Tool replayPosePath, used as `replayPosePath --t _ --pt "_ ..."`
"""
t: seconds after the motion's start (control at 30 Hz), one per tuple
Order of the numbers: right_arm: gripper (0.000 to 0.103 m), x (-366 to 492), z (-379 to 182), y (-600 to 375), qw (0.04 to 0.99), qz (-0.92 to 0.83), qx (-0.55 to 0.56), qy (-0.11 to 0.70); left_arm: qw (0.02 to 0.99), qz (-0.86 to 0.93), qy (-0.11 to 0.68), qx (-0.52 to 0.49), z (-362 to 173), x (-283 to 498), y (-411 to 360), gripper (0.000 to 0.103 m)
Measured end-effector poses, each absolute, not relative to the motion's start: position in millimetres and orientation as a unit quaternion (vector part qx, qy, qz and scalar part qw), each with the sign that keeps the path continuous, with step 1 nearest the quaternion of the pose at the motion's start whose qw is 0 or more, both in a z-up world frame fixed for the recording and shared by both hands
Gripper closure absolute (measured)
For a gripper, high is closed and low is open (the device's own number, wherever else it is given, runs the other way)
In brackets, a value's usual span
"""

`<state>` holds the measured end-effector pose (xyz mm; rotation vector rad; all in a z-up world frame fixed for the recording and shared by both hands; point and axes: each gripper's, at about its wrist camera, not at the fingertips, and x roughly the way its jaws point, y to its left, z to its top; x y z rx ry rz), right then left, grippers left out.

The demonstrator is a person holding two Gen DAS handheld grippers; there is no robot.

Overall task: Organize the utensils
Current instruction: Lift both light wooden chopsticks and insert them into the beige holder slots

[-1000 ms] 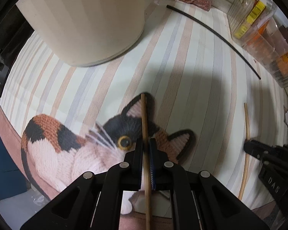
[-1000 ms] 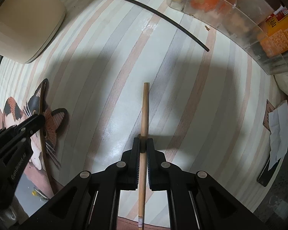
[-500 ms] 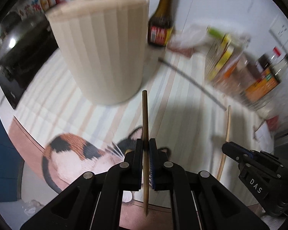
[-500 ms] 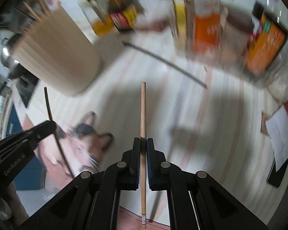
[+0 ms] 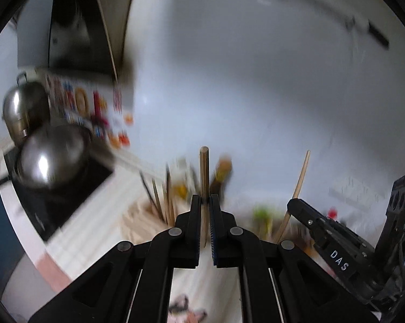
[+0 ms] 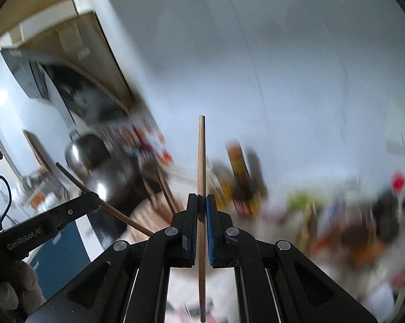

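Both tongs are each clenching one chopstick aloft, left tongs (image 5: 205,202) gripping the dark chopstick (image 5: 204,172), right tongs (image 6: 201,202) the light chopstick (image 6: 201,161); neither is sitting in the blurred utensil holder (image 5: 148,215) at lower centre yet, so drop-in is pending.

A blurred striped countertop (image 5: 100,223) carries a ribbed utensil holder (image 5: 137,223) and bottles (image 6: 240,177).

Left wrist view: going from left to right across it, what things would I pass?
Steel pots → chopsticks standing in the holder → chopstick clamped in the left tongs → pale chopstick held by the right tongs.
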<state>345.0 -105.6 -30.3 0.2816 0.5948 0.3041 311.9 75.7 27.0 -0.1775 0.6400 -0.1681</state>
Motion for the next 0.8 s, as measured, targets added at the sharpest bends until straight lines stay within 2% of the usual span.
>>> replayPosePath --t 0.2,0.53,0.8 --pt "0.097 409.2 -5.9 -75.9 0.939 0.162 0.145 0.268 0.946 -0.06 0.309 -0.079 49.3 360.7 92.9 0.1" --pt "0.097 473.7 -43.0 -37.4 0.936 0.17 0.134 0.278 0.92 -0.051 0.377 -0.091 9.0 397.9 102.0 0.1" --pt "0.097 486.6 -66.4 -27.9 0.933 0.171 0.136 0.284 0.908 -0.05 0.407 -0.087 -7.8 399.7 97.2 0.1"
